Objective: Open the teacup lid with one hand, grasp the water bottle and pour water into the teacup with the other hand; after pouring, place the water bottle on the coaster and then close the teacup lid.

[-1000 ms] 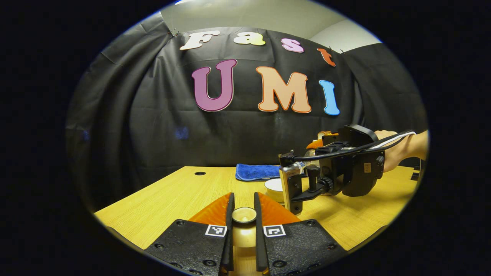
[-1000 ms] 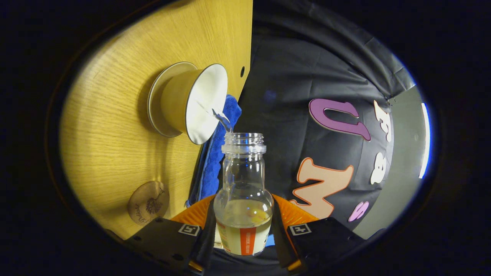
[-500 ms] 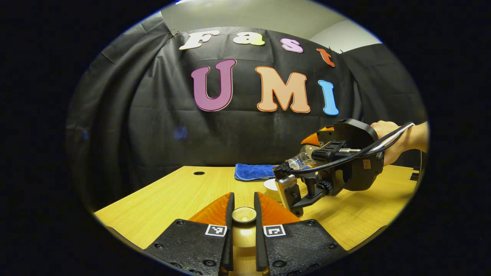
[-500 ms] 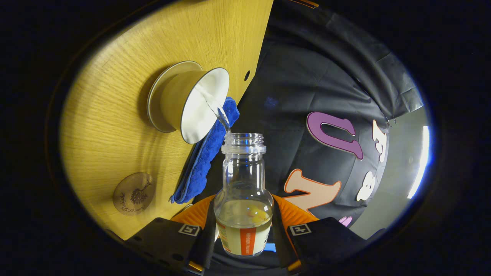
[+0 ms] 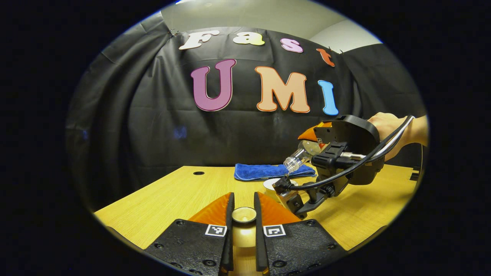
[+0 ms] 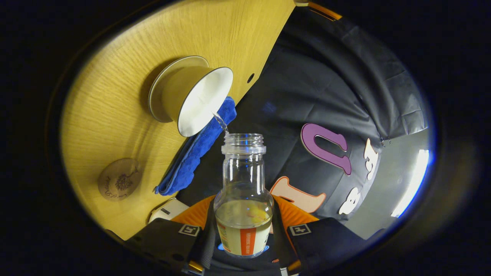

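Observation:
In the left gripper view my left gripper (image 5: 243,201) is shut on the knob of the teacup lid (image 5: 244,215), held low over the table's near side. The right gripper (image 5: 311,138) to the right, held by a hand (image 5: 387,128), tips the clear water bottle (image 5: 301,153) mouth-down above the open teacup (image 5: 273,184). In the right gripper view my right gripper (image 6: 244,214) is shut on the bottle (image 6: 244,180). A thin stream of water (image 6: 221,122) runs from its mouth into the white-lined teacup (image 6: 195,101) on its saucer (image 6: 159,90). The round wooden coaster (image 6: 119,184) lies beside it.
A folded blue cloth (image 5: 264,171) (image 6: 195,153) lies behind the teacup near the wooden table's (image 5: 172,195) far edge. A small round hole (image 5: 198,173) sits in the table at the back left. A white boxy object (image 6: 168,209) shows low beside the right fingers.
The right gripper has risen and tipped further, so the bottle's mouth now stands clear above the teacup. The stream has thinned. My left gripper holds the lid still.

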